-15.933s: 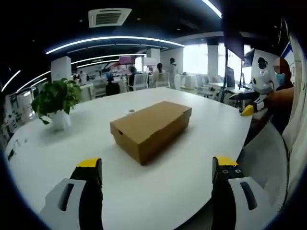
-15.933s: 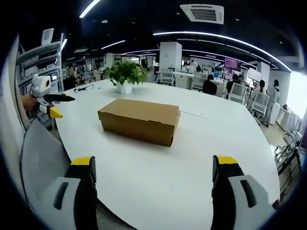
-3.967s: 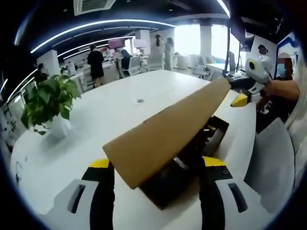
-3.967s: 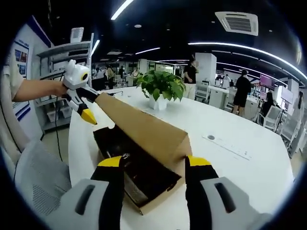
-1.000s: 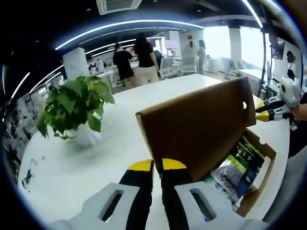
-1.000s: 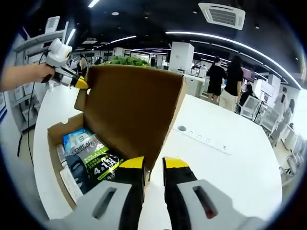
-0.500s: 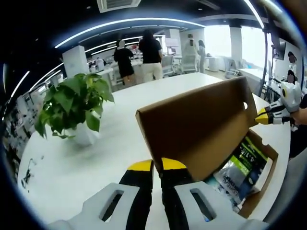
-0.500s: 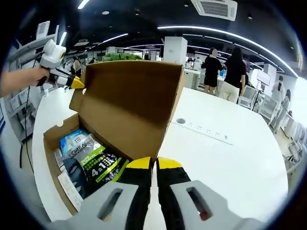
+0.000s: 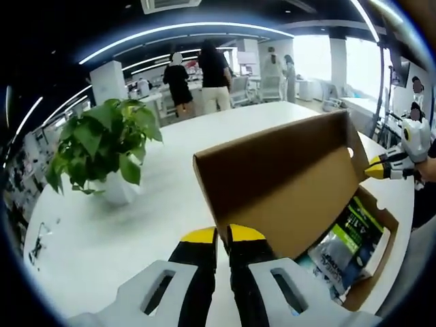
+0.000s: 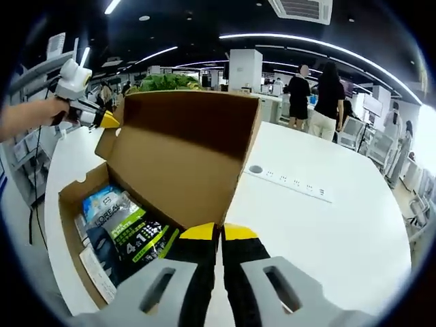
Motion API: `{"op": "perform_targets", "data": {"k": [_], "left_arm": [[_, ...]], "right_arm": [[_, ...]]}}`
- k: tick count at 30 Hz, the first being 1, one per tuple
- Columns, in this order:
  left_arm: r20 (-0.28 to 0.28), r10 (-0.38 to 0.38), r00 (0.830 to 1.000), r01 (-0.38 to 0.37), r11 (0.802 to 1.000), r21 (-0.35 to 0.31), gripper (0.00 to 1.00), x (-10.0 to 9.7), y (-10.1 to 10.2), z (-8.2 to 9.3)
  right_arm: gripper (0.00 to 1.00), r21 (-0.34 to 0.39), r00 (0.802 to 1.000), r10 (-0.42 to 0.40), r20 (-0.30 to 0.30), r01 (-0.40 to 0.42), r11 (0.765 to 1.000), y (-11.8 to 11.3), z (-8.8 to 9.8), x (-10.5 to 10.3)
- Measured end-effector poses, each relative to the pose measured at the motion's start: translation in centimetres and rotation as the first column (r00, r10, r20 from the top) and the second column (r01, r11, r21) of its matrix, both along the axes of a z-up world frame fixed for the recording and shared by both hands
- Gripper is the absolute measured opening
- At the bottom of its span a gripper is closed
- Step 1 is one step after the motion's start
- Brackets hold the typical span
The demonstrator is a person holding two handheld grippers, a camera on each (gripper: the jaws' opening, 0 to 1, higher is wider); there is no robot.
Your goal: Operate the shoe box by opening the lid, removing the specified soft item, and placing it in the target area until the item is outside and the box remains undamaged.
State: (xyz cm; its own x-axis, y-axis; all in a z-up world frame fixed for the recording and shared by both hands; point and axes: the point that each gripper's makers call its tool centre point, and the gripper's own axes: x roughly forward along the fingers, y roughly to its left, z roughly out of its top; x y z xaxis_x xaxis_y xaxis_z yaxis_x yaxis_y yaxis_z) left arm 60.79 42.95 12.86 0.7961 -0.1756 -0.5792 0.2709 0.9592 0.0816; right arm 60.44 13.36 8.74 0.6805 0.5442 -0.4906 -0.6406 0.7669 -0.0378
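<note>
Left gripper view: we have the left gripper (image 9: 223, 235) with jaws pinched almost together on the near corner of the lid (image 9: 286, 184); the lid stands raised, about upright.
Right gripper view: right gripper (image 10: 219, 233) is likewise pinched on the lid's other corner. The left gripper's yellow tip (image 10: 109, 121) sits at the far corner.
Shoe box (image 10: 68, 204): plain brown corrugated card, open, resting on the white table (image 10: 320, 231). We see no tears or creases.
Soft item: glossy pouches lie flat inside the box. A black-and-green one printed "4 in 1" (image 10: 139, 238) is on top, with a blue-and-white one (image 10: 102, 201) partly under it. We cannot tell which is the specified one.
Step in hand: we judge that lid opening is nearly done and the item is not out yet.
How to do it well: we should swing both corners back evenly so the card hinge does not twist. One gripper can then let go while the other steadies the lid. The free gripper should pinch the pouch by a sealed edge, since the film looks slick, and lift it straight up clear of the box wall.
Surroundings: potted plant (image 9: 102, 143) on the far left of the table, a socket strip (image 10: 289, 182) set into the top.
</note>
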Motion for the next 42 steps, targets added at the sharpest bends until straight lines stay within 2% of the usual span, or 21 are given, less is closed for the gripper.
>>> {"op": "perform_targets", "data": {"k": [6, 15, 25, 42], "left_arm": [[-0.015, -0.006, 1.000, 0.006, 1.000, 0.007, 0.05, -0.1, -0.1, -0.5], [-0.038, 0.013, 0.999, -0.013, 1.000, -0.013, 0.10, -2.0, 0.4, -1.9], [-0.062, 0.030, 0.998, -0.033, 0.999, -0.035, 0.03, -4.0, -0.1, -3.3], [-0.058, 0.055, 0.997, -0.057, 0.998, -0.034, 0.01, -3.1, -0.1, -4.0]], "right_arm": [[0.00, -0.008, 1.000, 0.001, 0.007, -0.001, 1.000, 0.0, 0.0, 0.2], [0.00, -0.019, 1.000, 0.007, 0.012, -0.007, 1.000, 0.1, -0.1, 0.3], [0.00, -0.024, 1.000, 0.006, -0.003, -0.006, 1.000, 0.2, -0.2, 0.7], [0.01, -0.076, 0.999, 0.036, -0.016, -0.037, 0.996, 0.3, -0.7, 1.7]]}}
